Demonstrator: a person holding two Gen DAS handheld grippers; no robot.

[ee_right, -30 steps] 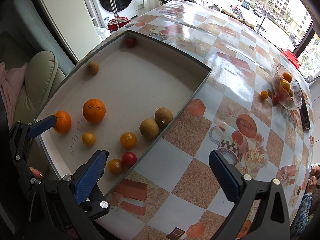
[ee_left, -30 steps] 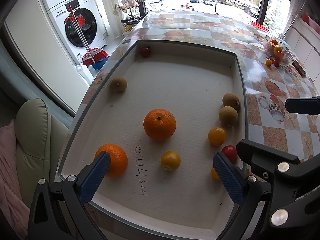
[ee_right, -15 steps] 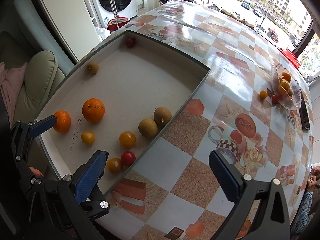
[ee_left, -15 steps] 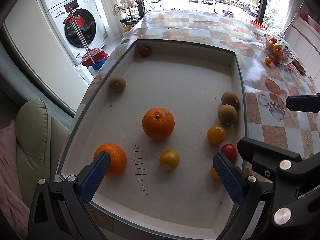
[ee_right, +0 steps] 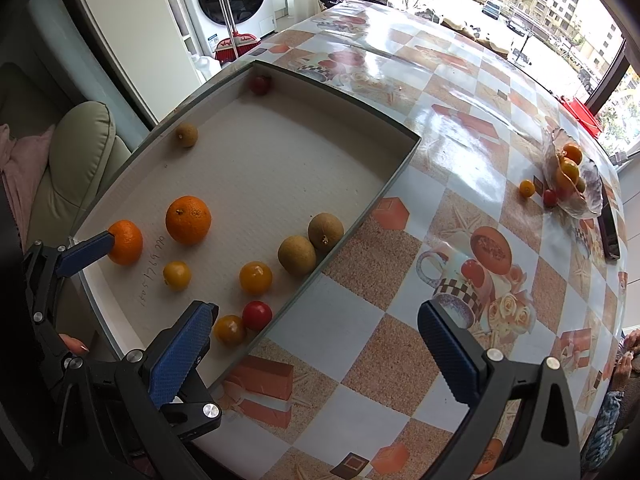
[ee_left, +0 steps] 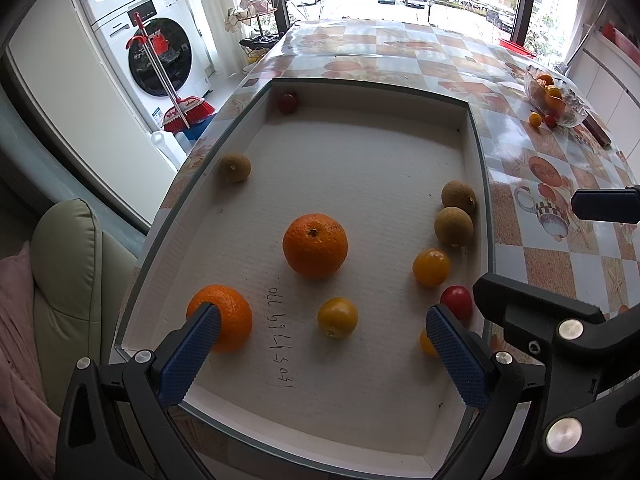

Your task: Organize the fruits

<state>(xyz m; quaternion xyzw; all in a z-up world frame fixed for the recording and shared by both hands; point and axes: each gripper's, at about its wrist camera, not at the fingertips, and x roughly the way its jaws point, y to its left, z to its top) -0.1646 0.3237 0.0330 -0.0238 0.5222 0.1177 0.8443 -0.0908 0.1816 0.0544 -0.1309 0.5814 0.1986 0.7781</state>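
Left claw [ee_left: 320,344] hangs wide apart, holding nothing, over the near edge of the white tray [ee_left: 360,420]; right claw [ee_right: 316,344] is just as spread above bare table [ee_right: 360,280] beside the tray's right wall. Fruit hugs that wall, two oranges [ee_left: 315,245] sit left-centre, far half wide open. Glass bowl [ee_right: 588,192] far right.

Tray [ee_left: 476,168] contents, left wrist view:
- oranges: 2 (centre [ee_left: 315,245]; lower left [ee_left: 224,316])
- brown round fruits: 3 (one upper left [ee_left: 235,167], two at right edge [ee_left: 459,197])
- yellow tomatoes: 3 [ee_left: 337,317]
- red tomatoes: 2 [ee_left: 456,301]

Upper right of frame: glass bowls, 1 [ee_left: 576,104]; loose small fruits beside it, 2 [ee_left: 535,118].
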